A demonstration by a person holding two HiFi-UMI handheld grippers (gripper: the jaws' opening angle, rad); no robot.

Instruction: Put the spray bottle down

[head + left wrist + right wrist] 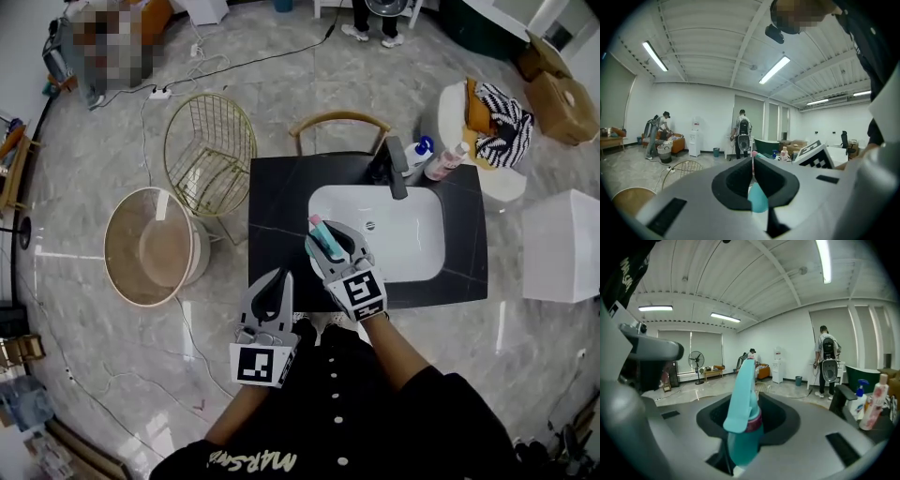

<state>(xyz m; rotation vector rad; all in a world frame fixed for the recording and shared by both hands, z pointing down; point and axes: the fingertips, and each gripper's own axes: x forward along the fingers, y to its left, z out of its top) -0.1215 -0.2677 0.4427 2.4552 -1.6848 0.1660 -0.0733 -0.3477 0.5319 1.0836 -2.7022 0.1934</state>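
Observation:
The spray bottle [324, 234] is teal with a pink collar. It lies between the jaws of my right gripper [330, 242], which is shut on it over the front left rim of the white sink [417, 246]. In the right gripper view the spray bottle [744, 423] fills the gap of the right gripper [747, 414], its trigger head pointing up and away. My left gripper [282, 278] hangs lower, at the front edge of the black counter [277, 202]. In its own view the jaws of the left gripper [752, 164] meet, and the teal bottle shows beyond them.
A black faucet [396, 169], a blue pump bottle [419, 152] and a pink bottle [445, 161] stand behind the sink. A gold wire chair [211, 150] and a round basket [150, 246] sit to the left. People stand across the room [827, 357].

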